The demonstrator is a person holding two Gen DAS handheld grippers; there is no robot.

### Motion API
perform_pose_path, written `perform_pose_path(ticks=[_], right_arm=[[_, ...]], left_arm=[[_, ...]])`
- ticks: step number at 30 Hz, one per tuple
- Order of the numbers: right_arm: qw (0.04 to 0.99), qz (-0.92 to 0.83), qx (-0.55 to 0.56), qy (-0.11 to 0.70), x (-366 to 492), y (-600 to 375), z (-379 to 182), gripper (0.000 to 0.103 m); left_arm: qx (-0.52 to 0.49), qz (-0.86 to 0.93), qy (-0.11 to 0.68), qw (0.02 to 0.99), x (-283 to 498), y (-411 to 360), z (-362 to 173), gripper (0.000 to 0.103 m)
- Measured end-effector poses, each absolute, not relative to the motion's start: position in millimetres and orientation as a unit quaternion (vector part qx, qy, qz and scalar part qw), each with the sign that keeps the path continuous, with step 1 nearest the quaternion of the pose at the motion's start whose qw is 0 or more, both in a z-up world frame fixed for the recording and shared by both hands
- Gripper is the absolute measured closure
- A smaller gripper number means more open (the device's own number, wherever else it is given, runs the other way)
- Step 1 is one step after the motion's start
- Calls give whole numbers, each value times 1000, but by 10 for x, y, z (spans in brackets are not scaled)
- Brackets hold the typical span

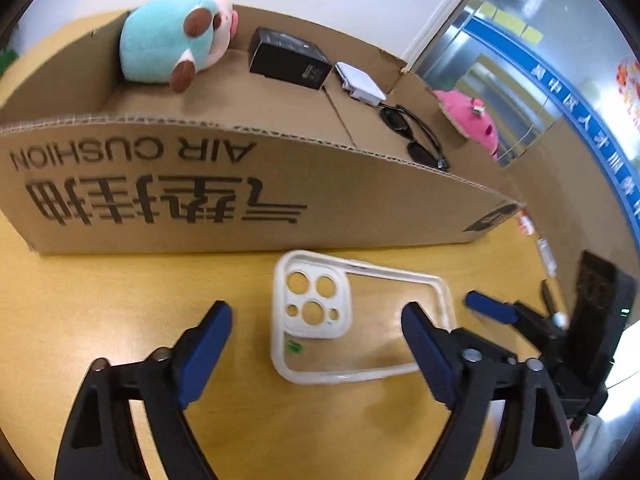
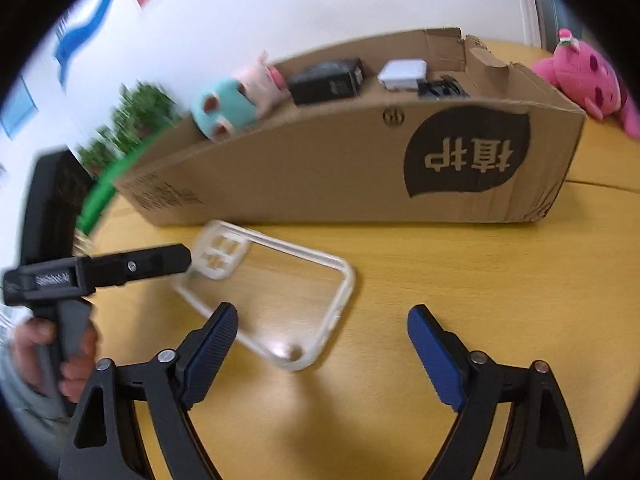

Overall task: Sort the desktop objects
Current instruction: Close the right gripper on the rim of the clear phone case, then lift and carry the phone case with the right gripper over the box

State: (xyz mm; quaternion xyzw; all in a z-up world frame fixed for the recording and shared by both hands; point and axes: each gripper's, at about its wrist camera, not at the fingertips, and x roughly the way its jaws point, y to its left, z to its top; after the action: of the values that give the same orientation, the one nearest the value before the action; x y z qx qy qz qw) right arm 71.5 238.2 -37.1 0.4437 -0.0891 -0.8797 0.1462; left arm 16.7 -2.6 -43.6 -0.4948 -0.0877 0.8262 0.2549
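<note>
A yellow wooden table (image 1: 120,320) is sitting against a white wall, with glass panels and a blue band off to one side. A long, low cardboard box (image 1: 240,200) is lying across the table, open at the top. Inside it are resting a teal and pink plush toy (image 1: 172,44), a black carton (image 1: 288,58), a white charger (image 1: 360,82) and dark sunglasses (image 1: 416,138). A pink plush toy (image 2: 588,76) is lying outside the box, just past its far end.

A clear phone case (image 1: 356,320) with a white rim is lying flat on the table just in front of the box, with bare tabletop open around it.

The left gripper (image 1: 316,334) is hovering over the case, jaws spread wide to either side of it, the blue pads (image 1: 428,356) not pressing on it. The right gripper (image 2: 322,350) is standing beside the case's near end, jaws likewise wide, nothing held. A hand (image 2: 60,356) is gripping the left tool's handle.
</note>
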Motion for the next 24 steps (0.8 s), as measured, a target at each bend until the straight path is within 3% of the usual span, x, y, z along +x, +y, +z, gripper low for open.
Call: perform_pose_path(ticks=[2,4,7,11,13,14,24], right_arm=[[128,-887,440,-57,716,2311,-369,33],[110,-893,436,-20,734,2262,-386,50],[86,-897,434,13,762,2242,-403,65],[86,-899,429,19,788,2247,-421,75],[96,-897,430,17,776,2214,-432,92],[99,-896,432,16,780,2197,-427,92],[99,-897,430,-8,849,2223,-404,94]], left_arm=[[-493,831,-65,248,188,-5,-418,32],[-488,838,-51,238,221,0,-416,38],[-477,850,-20,223,266,31,-430,48],[-467,861,30,198,335,99,-446,65],[-465,862,36,197,348,98,-451,77],[-469,858,25,206,347,78,-451,91],[-477,855,2,204,445,56,-445,97]])
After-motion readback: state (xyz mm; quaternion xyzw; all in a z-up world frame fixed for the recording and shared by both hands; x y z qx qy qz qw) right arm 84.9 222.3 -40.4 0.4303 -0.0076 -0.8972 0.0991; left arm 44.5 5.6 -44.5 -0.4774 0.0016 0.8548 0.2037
